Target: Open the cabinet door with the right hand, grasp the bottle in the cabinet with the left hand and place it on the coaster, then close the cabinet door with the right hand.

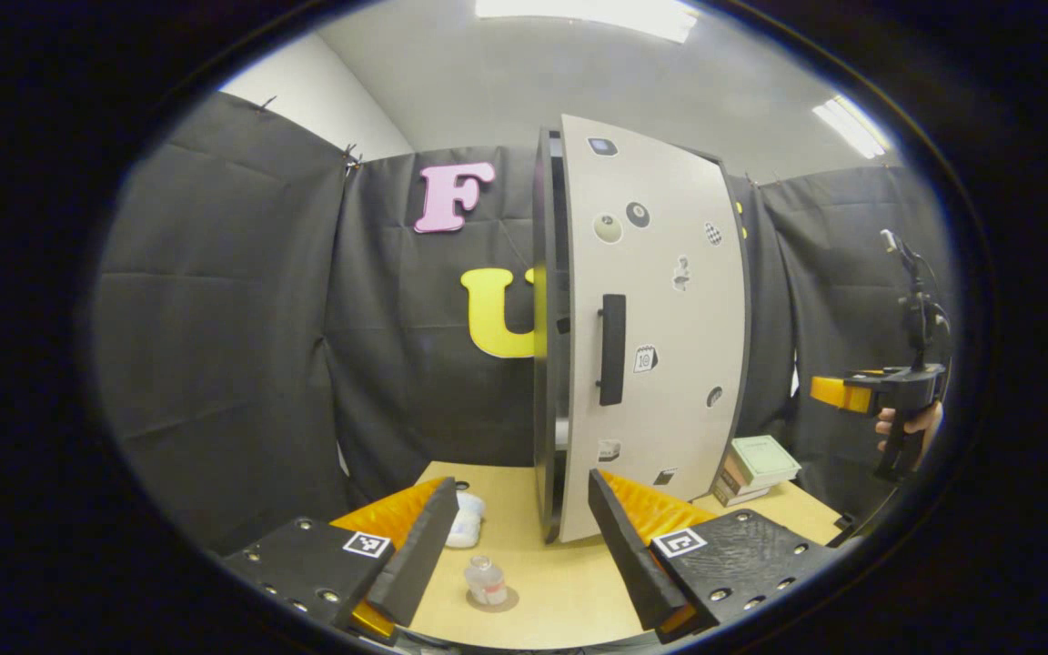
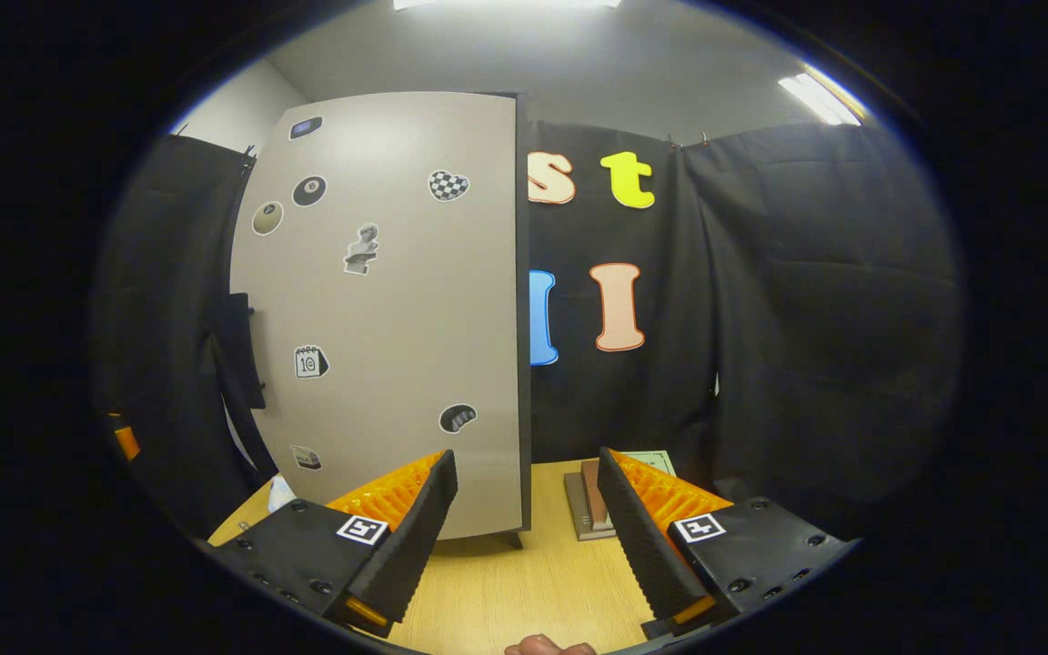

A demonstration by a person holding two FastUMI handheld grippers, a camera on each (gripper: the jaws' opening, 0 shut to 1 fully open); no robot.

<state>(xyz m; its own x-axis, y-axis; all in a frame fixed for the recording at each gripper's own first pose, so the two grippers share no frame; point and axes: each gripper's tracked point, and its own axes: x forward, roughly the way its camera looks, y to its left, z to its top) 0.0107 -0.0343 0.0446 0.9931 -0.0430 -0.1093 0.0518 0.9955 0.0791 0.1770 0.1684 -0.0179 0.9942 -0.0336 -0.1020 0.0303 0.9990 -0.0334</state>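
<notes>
A small clear bottle (image 1: pixel 486 579) stands upright on a round coaster (image 1: pixel 493 600) on the light wooden table (image 1: pixel 560 591), in the left gripper view. It sits just ahead of the left hand-held gripper (image 1: pixel 518 546), between its two black, orange-backed fingers and apart from both. Those fingers stand wide apart and hold nothing, which fits a bottle already set down and let go.

Behind the bottle rises a tall cabinet with a pale grey cabinet door (image 1: pixel 647 327) dotted with small stickers. A black vertical handle (image 1: pixel 612 349) runs down the door near its left edge. A dark gap shows along that edge, so the door appears to stand slightly ajar; closing it looks like the step left to do.

At the far right of the same view, a hand holds the right hand-held gripper (image 1: pixel 838 393) level, well apart from the door. In the right gripper view its own fingers are spread wide and empty, pointed toward the door's right edge, probably readied to push the door shut. A stack of books (image 1: pixel 754 468) lies on the table right of the cabinet. Something white (image 1: pixel 467 520) lies on the table beyond the bottle.
</notes>
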